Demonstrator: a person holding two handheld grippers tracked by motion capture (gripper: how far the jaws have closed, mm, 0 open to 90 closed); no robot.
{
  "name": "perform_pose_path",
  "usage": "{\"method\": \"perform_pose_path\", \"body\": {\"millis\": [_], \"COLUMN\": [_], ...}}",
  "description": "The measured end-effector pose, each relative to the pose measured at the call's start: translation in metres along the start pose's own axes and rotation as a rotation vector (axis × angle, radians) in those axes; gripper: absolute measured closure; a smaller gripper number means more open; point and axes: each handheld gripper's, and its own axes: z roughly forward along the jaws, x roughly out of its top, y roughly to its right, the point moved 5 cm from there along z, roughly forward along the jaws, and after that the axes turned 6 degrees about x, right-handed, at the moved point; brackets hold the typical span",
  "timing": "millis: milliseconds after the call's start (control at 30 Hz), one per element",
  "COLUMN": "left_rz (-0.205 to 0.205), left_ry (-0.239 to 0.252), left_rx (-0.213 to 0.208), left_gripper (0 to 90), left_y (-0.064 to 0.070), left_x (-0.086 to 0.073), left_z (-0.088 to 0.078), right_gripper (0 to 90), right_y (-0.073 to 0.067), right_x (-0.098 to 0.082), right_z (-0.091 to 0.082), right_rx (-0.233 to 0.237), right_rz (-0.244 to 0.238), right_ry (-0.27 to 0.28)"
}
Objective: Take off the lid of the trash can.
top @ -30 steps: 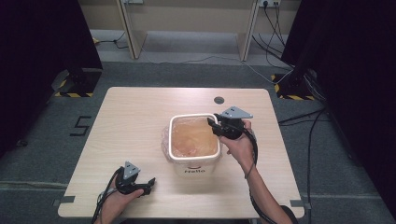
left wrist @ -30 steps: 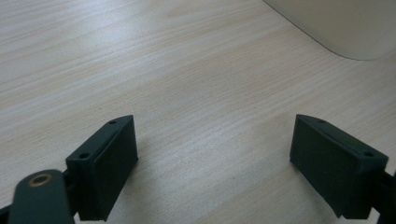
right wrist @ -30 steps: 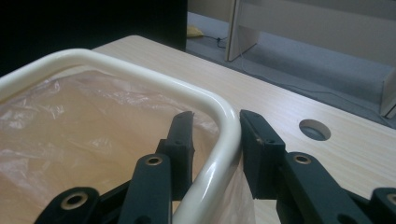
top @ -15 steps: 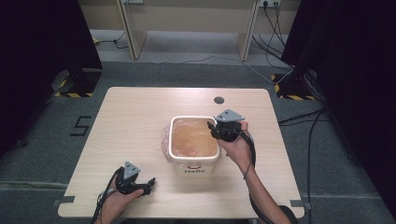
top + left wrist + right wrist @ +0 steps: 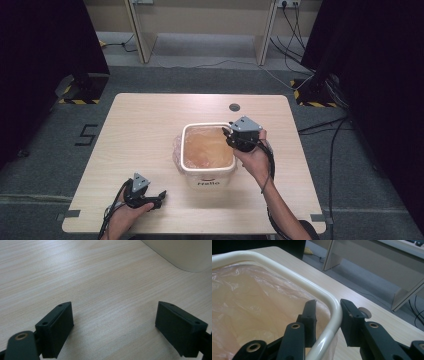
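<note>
One bin (image 5: 208,172) is seen near the middle of the surface (image 5: 140,130), a cream plastic tub of rounded-square shape with a thick, smooth, rolled rim (image 5: 287,272) and a small printed word on its front wall. It is lined with one thin, crinkled, translucent orange bag (image 5: 207,147), whose edge spills over the bin's left side. The surface is a pale wood-grain board with rounded corners; one small dark round cap (image 5: 234,107) is set into it beyond the bin. Two black tongs are counted. The right tongs (image 5: 228,134) are set astride the bin's far right corner, one jaw inside against the bag and one outside, narrowed over the rim and just closing further; whether the pads actually press on it cannot be told. The left tongs (image 5: 159,196) are held low at the near left, jaws spread wide with only bare wood between them.
</note>
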Motion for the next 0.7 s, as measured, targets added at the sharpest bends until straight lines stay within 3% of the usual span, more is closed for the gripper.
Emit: {"method": "perform_pose_path", "body": {"millis": [133, 300, 400, 700], "left_rz": [-0.001, -0.001, -0.001, -0.001], "left_ry": [0.0, 0.0, -0.001, 0.0], "left_rx": [-0.001, -0.001, 0.0, -0.001], "left_gripper": [14.0, 14.0, 14.0, 14.0], "left_y": [0.0, 0.0, 0.0, 0.0], "left_x": [0.0, 0.0, 0.0, 0.0], "left_z": [0.0, 0.0, 0.0, 0.0], "right_gripper": [68.0, 68.4, 68.4, 68.6], "right_y": [0.001, 0.005, 0.009, 0.017], "right_x": [0.002, 0.002, 0.001, 0.005], "right_z": [-0.003, -0.004, -0.006, -0.016], "right_rx": [0.025, 0.038, 0.055, 0.067], "right_rz": [0.049, 0.075, 0.121, 0.166], "right_ry": [0.031, 0.044, 0.063, 0.107]}}
